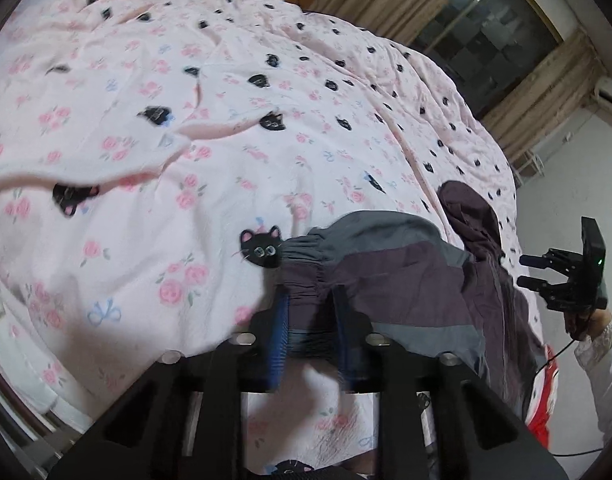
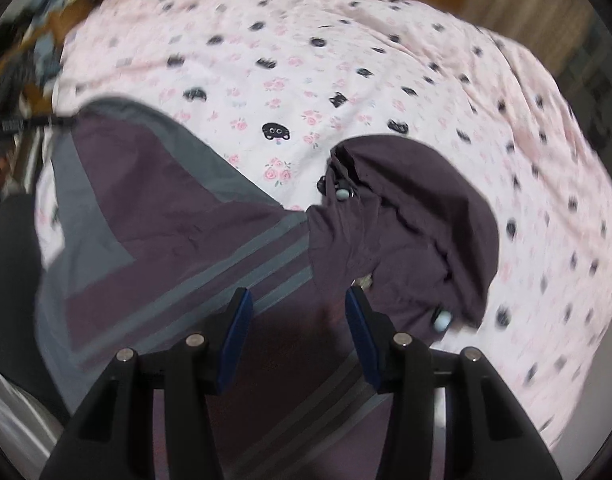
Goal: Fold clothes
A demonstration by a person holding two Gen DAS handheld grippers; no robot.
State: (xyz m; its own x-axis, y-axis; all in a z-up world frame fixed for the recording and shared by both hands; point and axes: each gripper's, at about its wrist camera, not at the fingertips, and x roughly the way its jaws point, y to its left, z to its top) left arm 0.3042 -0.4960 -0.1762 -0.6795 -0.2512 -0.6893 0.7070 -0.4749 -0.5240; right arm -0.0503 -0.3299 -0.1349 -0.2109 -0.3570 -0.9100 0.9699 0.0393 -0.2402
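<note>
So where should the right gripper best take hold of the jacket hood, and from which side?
Probably the hood's gathered opening edge by the toggle, approached from the body side. There the cloth bunches into a ridge that open fingers can pinch; the rounded back lies flat. The right gripper is open above the jacket.

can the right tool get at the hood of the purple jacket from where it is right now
Probably yes. The right tool is open above the jacket, and the hood lies just ahead to its right with nothing over it.
</note>
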